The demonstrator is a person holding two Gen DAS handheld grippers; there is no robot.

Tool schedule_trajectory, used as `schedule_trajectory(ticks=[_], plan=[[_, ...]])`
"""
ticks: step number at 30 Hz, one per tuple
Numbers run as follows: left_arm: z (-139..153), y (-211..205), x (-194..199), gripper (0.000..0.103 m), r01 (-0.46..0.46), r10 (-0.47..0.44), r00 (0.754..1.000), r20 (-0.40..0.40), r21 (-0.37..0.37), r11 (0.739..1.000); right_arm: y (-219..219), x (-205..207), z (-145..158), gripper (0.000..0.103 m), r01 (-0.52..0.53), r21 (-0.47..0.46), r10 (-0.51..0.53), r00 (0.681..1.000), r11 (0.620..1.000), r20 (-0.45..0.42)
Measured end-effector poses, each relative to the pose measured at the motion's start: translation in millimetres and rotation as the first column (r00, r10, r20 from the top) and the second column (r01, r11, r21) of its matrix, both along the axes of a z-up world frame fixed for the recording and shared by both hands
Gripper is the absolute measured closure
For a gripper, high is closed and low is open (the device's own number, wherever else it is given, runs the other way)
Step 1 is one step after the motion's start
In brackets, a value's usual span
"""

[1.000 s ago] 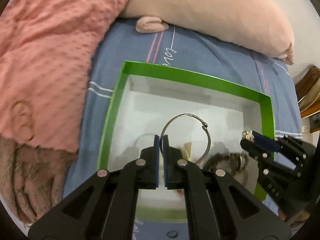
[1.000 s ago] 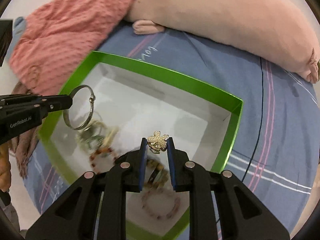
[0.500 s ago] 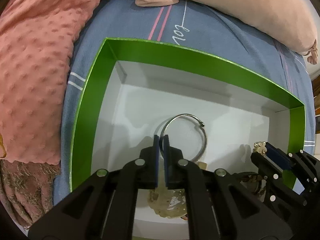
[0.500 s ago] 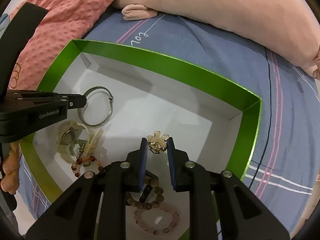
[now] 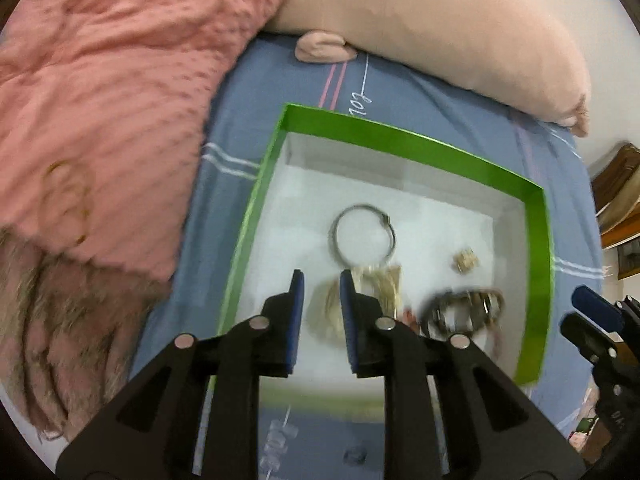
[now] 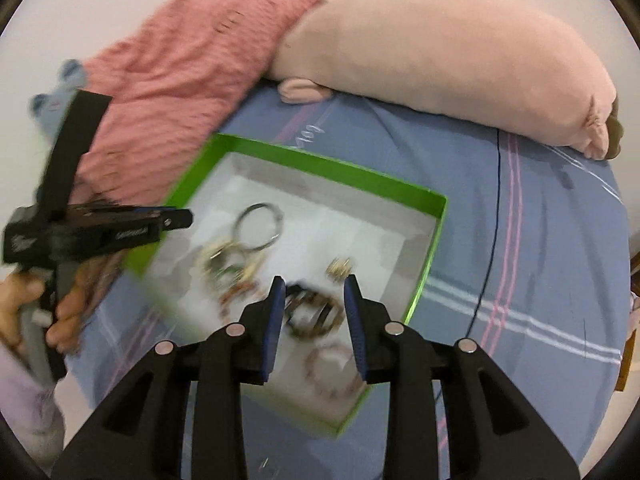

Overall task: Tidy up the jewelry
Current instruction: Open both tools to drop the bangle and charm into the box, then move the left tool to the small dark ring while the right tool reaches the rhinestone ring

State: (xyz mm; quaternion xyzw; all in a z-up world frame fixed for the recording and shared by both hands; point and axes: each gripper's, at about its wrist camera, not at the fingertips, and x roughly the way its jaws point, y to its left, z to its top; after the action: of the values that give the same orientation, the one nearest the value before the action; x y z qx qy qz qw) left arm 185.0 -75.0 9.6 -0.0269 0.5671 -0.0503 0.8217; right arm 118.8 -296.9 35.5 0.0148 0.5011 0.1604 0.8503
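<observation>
A green-rimmed white box (image 5: 404, 134) (image 6: 320, 162) lies on the blue bedsheet. In it lie a silver bangle (image 5: 363, 237) (image 6: 259, 227), a small gold flower ring (image 5: 465, 260) (image 6: 339, 267), a pale bracelet pile (image 5: 360, 296) (image 6: 228, 268), a dark beaded bracelet (image 5: 464, 312) (image 6: 316, 312) and a pink bead bracelet (image 6: 332, 368). My left gripper (image 5: 320, 280) is open and empty above the box's near left part. My right gripper (image 6: 314, 284) is open and empty above the dark bracelet; it also shows at the right edge of the left wrist view (image 5: 592, 316).
A pink knitted blanket (image 5: 100, 100) lies left of the box. A long pink plush pillow (image 6: 440, 52) lies behind it. Blue striped sheet (image 6: 520, 240) spreads to the right. A clear bead item (image 5: 280, 440) lies on the sheet near the box's front edge.
Both grippers have opened and pulled back up from the box. The silver bangle and the gold flower ring now lie loose on the box floor.
</observation>
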Motion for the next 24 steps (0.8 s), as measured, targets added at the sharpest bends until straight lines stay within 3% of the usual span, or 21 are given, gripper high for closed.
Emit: schedule_trajectory(ticks=[4, 7, 10, 12, 13, 15, 16, 24], plan=[[14, 2, -55, 0.070, 0.045, -0.045, 0.998, 0.042, -0.002, 0.999, 8, -62, 14, 0.071, -0.121, 0.083, 0.120, 0.993, 0.989, 0.020], [-6, -6, -89, 0.069, 0.091, -0.091, 0.996, -0.001, 0.027, 0.995, 21, -98, -21, 0.070, -0.176, -0.003, 0.176, 0.983, 0.984, -0.059], [-27, -14, -115, 0.066, 0.111, -0.107, 0.993, -0.052, 0.069, 0.991, 22, -113, -66, 0.069, -0.137, -0.073, 0.122, 0.975, 0.988, -0.185], [-39, -19, -128, 0.057, 0.116, -0.111, 0.991, -0.075, 0.063, 0.991, 22, -123, -83, 0.069, -0.120, -0.112, 0.092, 0.970, 0.986, -0.225], [-43, -19, -136, 0.054, 0.119, -0.113, 0.990, -0.078, 0.070, 0.990, 24, -126, -86, 0.069, -0.118, -0.116, 0.088, 0.969, 0.986, -0.232], [-50, -26, -147, 0.051, 0.135, -0.128, 0.989, -0.071, 0.104, 0.985, 27, -129, -89, 0.054, -0.112, -0.109, 0.083, 0.967, 0.988, -0.242], [-53, -30, -151, 0.050, 0.145, -0.138, 0.988, -0.067, 0.124, 0.982, 30, -130, -90, 0.051, -0.110, -0.119, 0.079, 0.969, 0.987, -0.236], [-57, -44, -163, 0.042, 0.171, -0.165, 0.985, -0.051, 0.157, 0.973, 49, -131, -90, 0.050, -0.137, -0.153, 0.100, 0.968, 0.979, -0.229]])
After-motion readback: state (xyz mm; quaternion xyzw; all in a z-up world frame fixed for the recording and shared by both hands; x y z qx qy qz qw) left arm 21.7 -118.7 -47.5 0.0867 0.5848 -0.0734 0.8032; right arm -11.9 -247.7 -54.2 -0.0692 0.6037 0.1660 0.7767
